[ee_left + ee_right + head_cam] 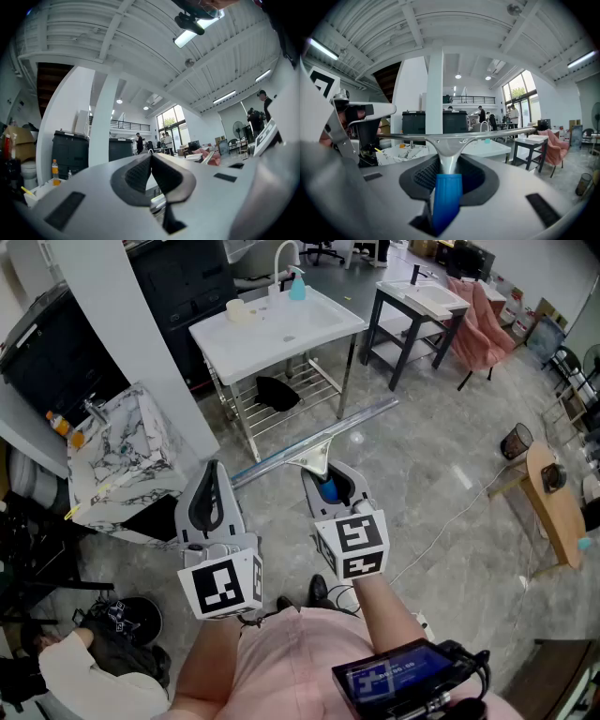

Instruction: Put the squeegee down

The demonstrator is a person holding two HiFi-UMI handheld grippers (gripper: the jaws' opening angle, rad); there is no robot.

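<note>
The right gripper (330,484) sits just right of centre in the head view, its jaws closed part-way on the squeegee (314,442). The blue handle (446,197) runs up between the ribbed pads (423,174) in the right gripper view, and the metal neck rises out of them to the blade (459,134), which spans the middle of that frame nearly level. In the head view the blade (281,457) slants from centre left up toward the right, held in the air over the grey floor (431,474) and touching nothing but the gripper. The left gripper (212,472) is just left of it, lower centre, with nothing in it. Its pads (138,174) meet tip to tip in the left gripper view, which looks slightly upward at the ceiling. Above the blade in the head view stands a white sink (281,334), well apart from it, and a marble basin (141,456) sits at the left edge.
</note>
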